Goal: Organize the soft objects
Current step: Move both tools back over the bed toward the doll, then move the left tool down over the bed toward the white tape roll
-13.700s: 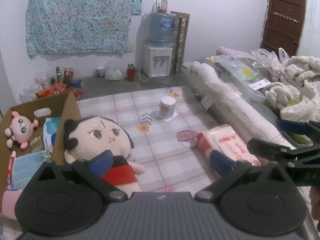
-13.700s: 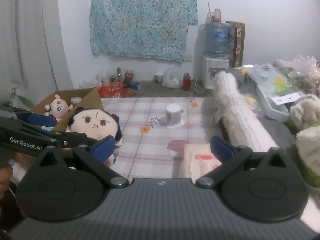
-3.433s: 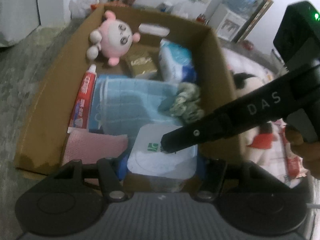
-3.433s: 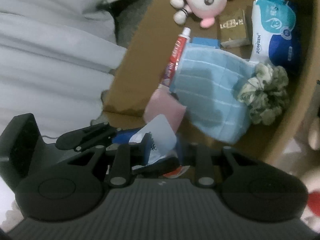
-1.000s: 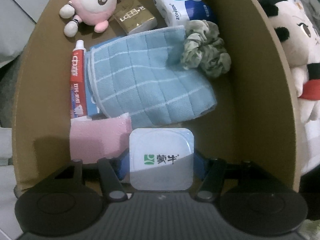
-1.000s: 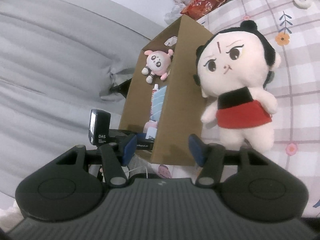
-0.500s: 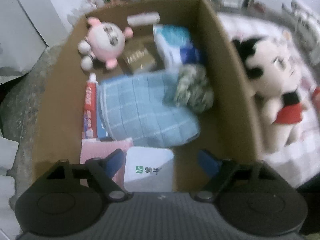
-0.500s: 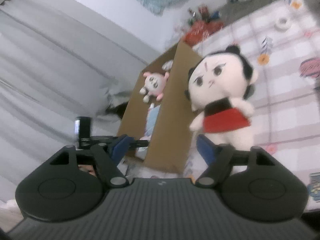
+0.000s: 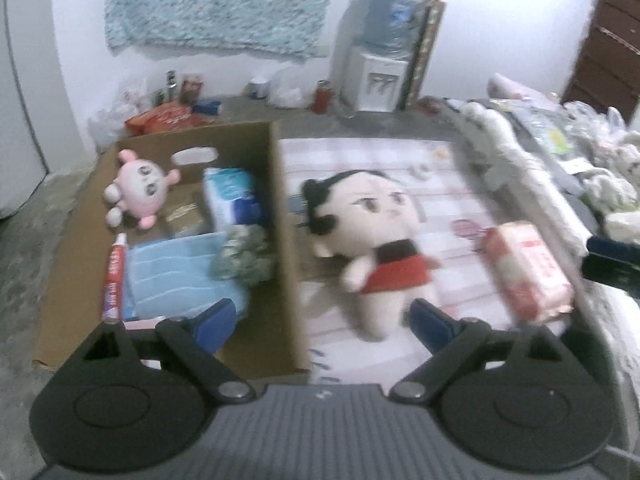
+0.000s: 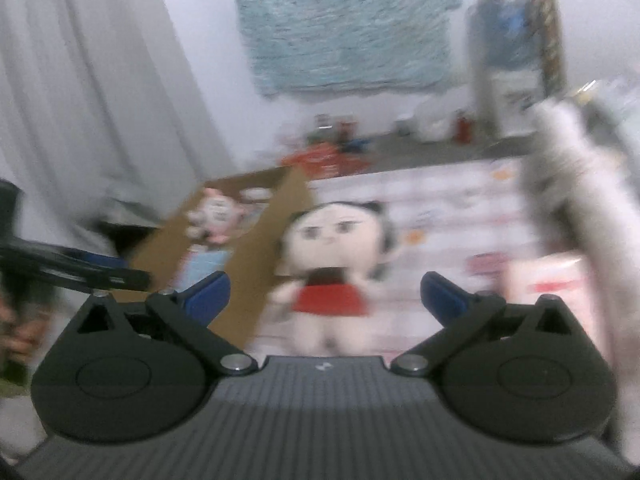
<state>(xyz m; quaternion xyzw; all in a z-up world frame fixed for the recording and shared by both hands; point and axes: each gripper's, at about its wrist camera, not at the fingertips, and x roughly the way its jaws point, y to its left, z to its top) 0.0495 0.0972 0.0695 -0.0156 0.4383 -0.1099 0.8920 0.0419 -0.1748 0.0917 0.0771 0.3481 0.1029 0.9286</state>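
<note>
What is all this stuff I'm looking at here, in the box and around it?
cardboard box: 1, brown, on the floor left of the mat
pink plush: 1, pink and white, far end of the box
tissue pack: 1, blue and white, in the box by its right wall
toothpaste tube: 1, red and white, along the box's left side
blue towel: 1, light blue, middle of the box
scrunchie: 1, greenish, on the towel's right edge
doll: 1, black hair, red skirt, lying on the checked mat outside the box
red-and-white pack: 1, on the mat right of the doll
water dispenser: 1, white, by the far wall
left gripper: open, empty
right gripper: open, empty
</note>
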